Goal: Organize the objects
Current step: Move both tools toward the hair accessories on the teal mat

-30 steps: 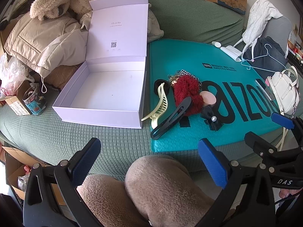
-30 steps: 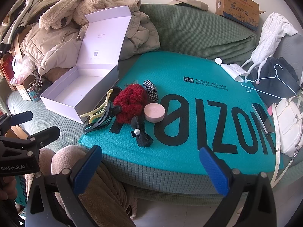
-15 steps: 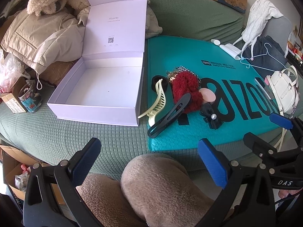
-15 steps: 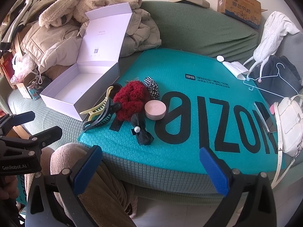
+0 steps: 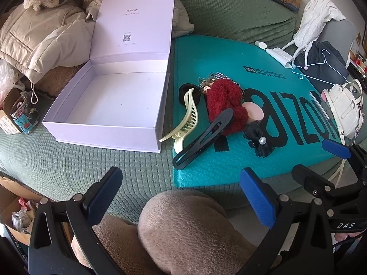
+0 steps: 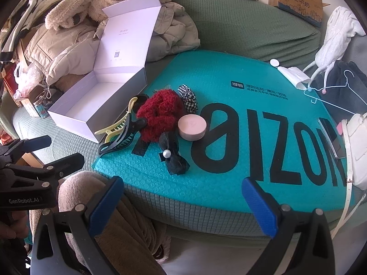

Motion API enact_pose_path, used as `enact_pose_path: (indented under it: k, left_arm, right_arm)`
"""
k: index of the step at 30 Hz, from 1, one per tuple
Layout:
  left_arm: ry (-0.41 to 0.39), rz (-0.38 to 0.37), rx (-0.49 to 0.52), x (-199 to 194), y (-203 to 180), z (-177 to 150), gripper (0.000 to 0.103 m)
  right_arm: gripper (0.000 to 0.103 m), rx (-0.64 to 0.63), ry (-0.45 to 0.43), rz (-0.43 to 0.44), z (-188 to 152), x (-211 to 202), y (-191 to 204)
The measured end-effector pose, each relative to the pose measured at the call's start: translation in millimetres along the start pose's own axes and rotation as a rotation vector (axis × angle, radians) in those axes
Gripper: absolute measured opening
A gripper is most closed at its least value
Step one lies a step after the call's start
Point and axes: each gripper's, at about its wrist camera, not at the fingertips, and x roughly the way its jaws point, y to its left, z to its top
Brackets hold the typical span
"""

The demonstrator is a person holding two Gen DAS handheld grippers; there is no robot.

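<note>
Left wrist: bare box floor (image 5: 114,100)

Left gripper (image 5: 181,197) spread wide and empty above the person's knee (image 5: 183,224). Right gripper (image 6: 183,201) likewise spread wide, empty, level beside it, both pointing forward.

Print inside box lid (image 5: 130,26) too small to read. Black ring (image 5: 183,91) partly hidden behind cream hair clip (image 5: 187,119). Pink round tin (image 5: 254,112) half covered by red scrunchie (image 5: 226,105). White bag (image 6: 355,146) cut off at frame edge
</note>
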Motion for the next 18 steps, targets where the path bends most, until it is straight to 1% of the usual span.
enact_pose_path:
  k: [3, 8, 13, 18]
  left_arm:
    - [0.000, -0.022, -0.002, 7, -1, 1, 0.101]
    - [0.010, -0.050, 0.007, 21, -4, 3, 0.097]
    - [0.033, -0.065, 0.020, 38, -10, 4, 0.092]
    - [0.056, -0.073, 0.020, 53, -12, 5, 0.089]
  right_arm:
    - [0.103, -0.001, 0.007, 0.005, 2, 7, -2]
    - [0.102, 0.002, 0.019, 0.024, 3, 20, -4]
    - [0.102, -0.002, 0.032, 0.041, 4, 33, -7]
    - [0.099, -0.005, 0.046, 0.052, 5, 47, -11]
